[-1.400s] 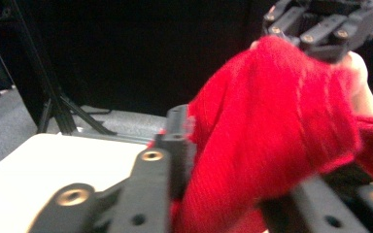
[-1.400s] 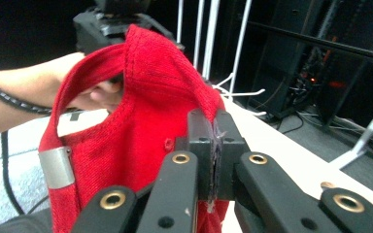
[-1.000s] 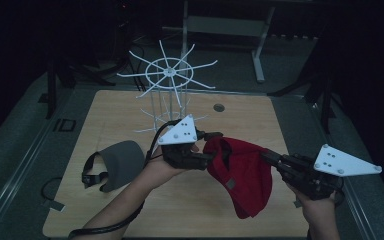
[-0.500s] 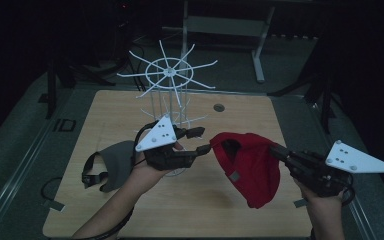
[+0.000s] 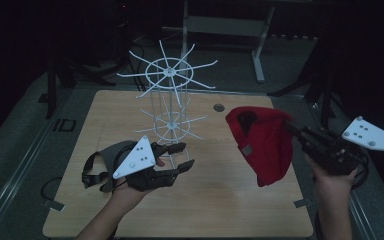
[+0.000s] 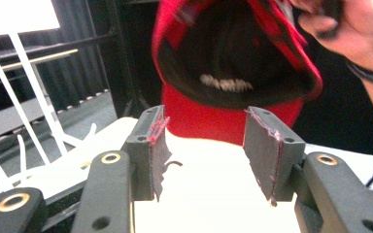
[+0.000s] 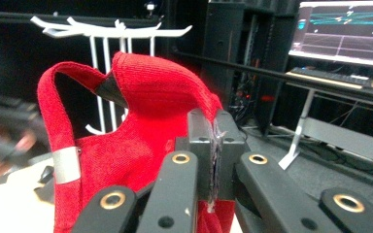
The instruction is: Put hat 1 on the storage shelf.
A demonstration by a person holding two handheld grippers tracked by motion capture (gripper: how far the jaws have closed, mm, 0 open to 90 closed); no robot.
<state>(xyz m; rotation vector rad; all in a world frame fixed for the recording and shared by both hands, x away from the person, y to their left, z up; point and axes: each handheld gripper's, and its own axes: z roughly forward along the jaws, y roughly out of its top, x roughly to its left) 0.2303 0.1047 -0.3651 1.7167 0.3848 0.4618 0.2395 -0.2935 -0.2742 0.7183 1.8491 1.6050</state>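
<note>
A red cap (image 5: pixel 262 145) hangs in the air right of the white wire rack (image 5: pixel 170 72), its opening turned toward the left. My right gripper (image 5: pixel 290 125) is shut on the cap's fabric; in the right gripper view the jaws (image 7: pixel 213 141) pinch the red cap (image 7: pixel 141 111) tightly. Low over the table near the rack's base, my left gripper (image 5: pixel 184 156) is open with nothing between its jaws. In the left gripper view the left gripper (image 6: pixel 204 145) points at the inside of the red cap (image 6: pixel 233 63), clearly apart from it.
A grey cap (image 5: pixel 107 155) lies on the wooden table (image 5: pixel 220 200) at the left, beside the left hand. The rack's spokes reach out over the table's back half. A small round hole (image 5: pixel 219 107) sits near the far edge. A lit monitor (image 7: pixel 345 29) stands behind.
My left gripper has drawn away from the red cap toward the left and slightly down. My right gripper has lifted the cap, which now hangs higher and farther right.
</note>
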